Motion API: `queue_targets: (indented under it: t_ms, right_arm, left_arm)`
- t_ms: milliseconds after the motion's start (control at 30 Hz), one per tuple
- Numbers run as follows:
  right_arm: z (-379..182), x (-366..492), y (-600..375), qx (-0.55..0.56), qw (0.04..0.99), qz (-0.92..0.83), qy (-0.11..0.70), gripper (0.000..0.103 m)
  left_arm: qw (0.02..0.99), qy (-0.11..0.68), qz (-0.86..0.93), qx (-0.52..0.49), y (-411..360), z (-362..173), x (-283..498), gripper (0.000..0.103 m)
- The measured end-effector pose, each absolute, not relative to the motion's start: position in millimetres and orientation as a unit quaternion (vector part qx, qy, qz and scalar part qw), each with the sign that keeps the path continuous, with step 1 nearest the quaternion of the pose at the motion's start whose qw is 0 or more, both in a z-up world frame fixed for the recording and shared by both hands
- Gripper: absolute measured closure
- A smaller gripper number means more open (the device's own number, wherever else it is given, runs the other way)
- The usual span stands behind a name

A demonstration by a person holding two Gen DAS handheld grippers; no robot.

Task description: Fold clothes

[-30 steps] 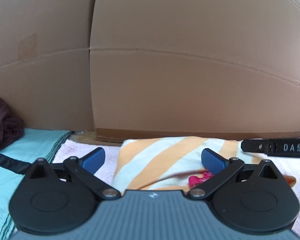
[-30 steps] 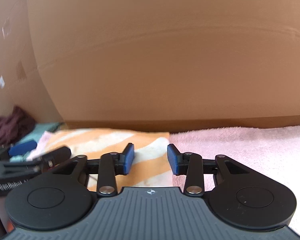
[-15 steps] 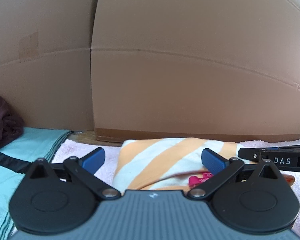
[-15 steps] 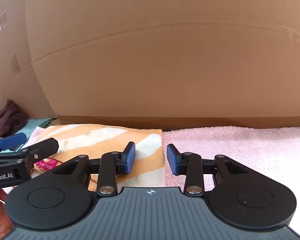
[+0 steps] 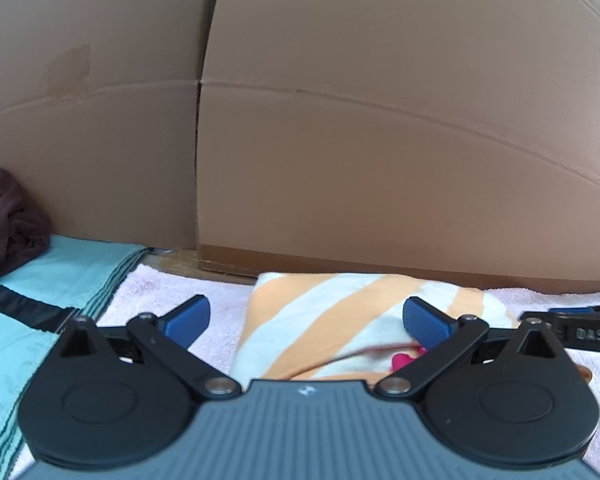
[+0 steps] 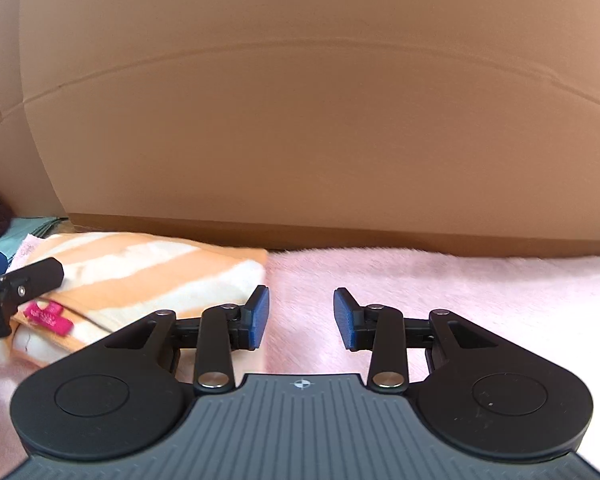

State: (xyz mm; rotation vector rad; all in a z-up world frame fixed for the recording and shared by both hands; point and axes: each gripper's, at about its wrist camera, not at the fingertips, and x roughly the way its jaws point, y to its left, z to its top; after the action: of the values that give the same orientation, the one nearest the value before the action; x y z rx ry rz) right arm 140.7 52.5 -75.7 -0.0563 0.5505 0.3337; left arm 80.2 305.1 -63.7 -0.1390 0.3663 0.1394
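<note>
A folded orange-and-white striped garment point(image 5: 340, 312) lies on a pink towel point(image 5: 160, 292). My left gripper point(image 5: 306, 320) hovers just in front of it, open wide, its blue pads standing either side of the garment's near edge without touching it. In the right wrist view the garment point(image 6: 140, 276) is at the left, showing a pink label point(image 6: 48, 318). My right gripper point(image 6: 302, 318) is open above bare pink towel point(image 6: 460, 288), just right of the garment's edge, with nothing between its pads. Each gripper's black finger shows in the other's view, the right one point(image 5: 580, 334) and the left one point(image 6: 20, 284).
Tall cardboard boxes point(image 5: 380, 140) wall off the back, close behind the towel. A teal cloth point(image 5: 40, 280) with a dark band and a crumpled maroon garment point(image 5: 4, 216) lie to the left. Pink towel stretches away to the right point(image 6: 540, 272).
The right gripper has swung rightward, so the striped garment slid from under its pads to the left of its view. The left gripper has kept still.
</note>
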Motion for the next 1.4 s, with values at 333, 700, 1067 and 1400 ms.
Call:
queue_targets:
  t_ms: [333,700,1067,1400]
  right_arm:
    - [-70.1,112.4,30.9,-0.032,0.954,0.121,0.272,0.064]
    - [-81.4,94.8,18.3,0.007,0.950,0.142,0.280,0.053]
    - [-88.6,44.7,2.2,0.018,0.963,0.119,0.240,0.027]
    - [-94.0,18.6,28.1,-0.021,0.964,0.146,0.220,0.015]
  left_arm:
    - [0.978,0.180,0.094,-0.040,297.6,-63.9,82.8,0.001]
    - [0.966,0.219,0.125,0.056,200.8,-52.2,14.0,0.001]
    - [0.960,0.240,0.141,0.006,165.8,-48.3,-33.4,0.001]
    - [0.947,0.274,0.144,-0.085,202.9,-45.9,-49.8,0.001]
